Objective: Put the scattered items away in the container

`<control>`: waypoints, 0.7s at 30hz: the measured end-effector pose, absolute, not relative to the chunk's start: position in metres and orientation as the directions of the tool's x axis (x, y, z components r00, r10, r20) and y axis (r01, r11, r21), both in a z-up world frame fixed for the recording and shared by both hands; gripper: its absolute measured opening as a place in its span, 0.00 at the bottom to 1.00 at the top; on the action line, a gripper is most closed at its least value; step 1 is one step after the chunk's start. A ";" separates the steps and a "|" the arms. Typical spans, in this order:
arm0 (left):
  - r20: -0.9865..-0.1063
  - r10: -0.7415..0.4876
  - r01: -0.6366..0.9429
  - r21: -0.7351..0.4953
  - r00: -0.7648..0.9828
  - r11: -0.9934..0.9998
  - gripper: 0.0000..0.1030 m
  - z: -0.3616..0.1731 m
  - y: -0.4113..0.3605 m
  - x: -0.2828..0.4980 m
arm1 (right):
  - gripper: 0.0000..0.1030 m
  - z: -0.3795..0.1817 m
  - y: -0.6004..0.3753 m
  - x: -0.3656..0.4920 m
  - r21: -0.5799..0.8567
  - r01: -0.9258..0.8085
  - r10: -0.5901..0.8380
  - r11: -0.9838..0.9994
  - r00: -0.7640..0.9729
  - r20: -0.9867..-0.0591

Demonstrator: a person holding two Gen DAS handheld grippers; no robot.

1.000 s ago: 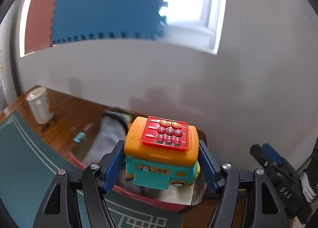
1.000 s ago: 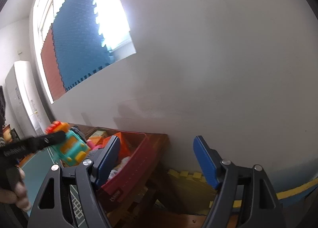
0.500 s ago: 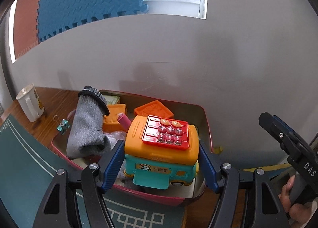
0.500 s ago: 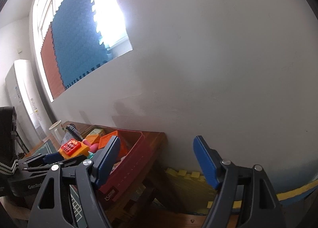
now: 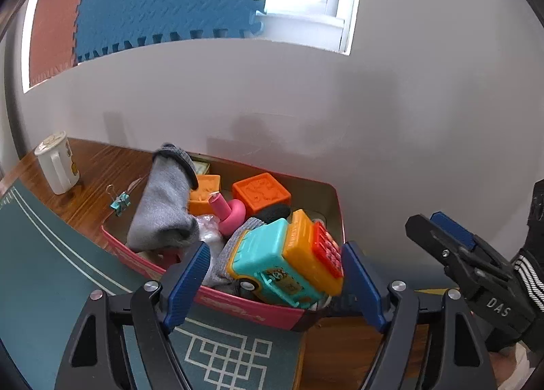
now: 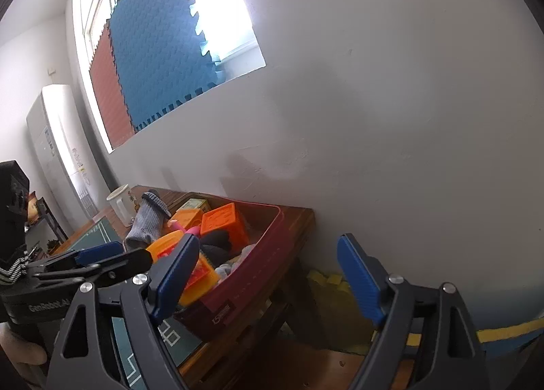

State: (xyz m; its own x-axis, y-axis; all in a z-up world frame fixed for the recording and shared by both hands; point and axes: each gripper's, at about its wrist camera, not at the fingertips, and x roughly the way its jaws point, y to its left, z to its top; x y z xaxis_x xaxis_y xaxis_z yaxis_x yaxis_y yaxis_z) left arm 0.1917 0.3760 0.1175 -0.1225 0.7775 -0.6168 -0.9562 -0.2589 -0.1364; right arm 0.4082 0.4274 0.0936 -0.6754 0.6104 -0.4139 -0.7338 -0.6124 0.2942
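Observation:
The teal and orange toy truck point(image 5: 285, 264) lies tipped on its side in the red bin point(image 5: 238, 301), at its near right corner, between the tips of my left gripper point(image 5: 273, 274). The jaws stand wide and no longer press on it. The bin also holds a grey sock point(image 5: 163, 206), orange blocks point(image 5: 260, 191) and a pink piece point(image 5: 231, 215). My right gripper point(image 6: 268, 274) is open and empty, off the table's right end; it shows in the left wrist view point(image 5: 448, 237). The bin point(image 6: 251, 271) and truck point(image 6: 197, 274) show in the right wrist view.
A white mug point(image 5: 57, 167) and a teal binder clip point(image 5: 119, 203) sit on the wooden table point(image 5: 95, 169) left of the bin. A green mat point(image 5: 51, 271) covers the near table. The wall is right behind the bin. Yellow foam point(image 6: 326, 283) lies on the floor.
My left gripper opened and let go of the toy truck, which tipped onto its side into the bin. The right gripper stayed open and shifted slightly.

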 end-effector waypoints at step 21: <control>-0.535 0.704 -0.810 -0.060 -0.466 -0.583 1.00 0.130 0.304 0.154 | 0.99 0.098 0.366 0.356 0.141 -0.542 0.357 -0.828 -0.705 -0.613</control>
State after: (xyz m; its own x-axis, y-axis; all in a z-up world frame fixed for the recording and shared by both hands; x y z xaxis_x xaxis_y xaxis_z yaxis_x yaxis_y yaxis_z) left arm 0.1545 0.3039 0.1304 -0.4663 0.7042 -0.5355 -0.8105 -0.5826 -0.0604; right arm 0.3564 0.3655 0.0975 -0.7046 0.3573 -0.6131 -0.5424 -0.8282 0.1407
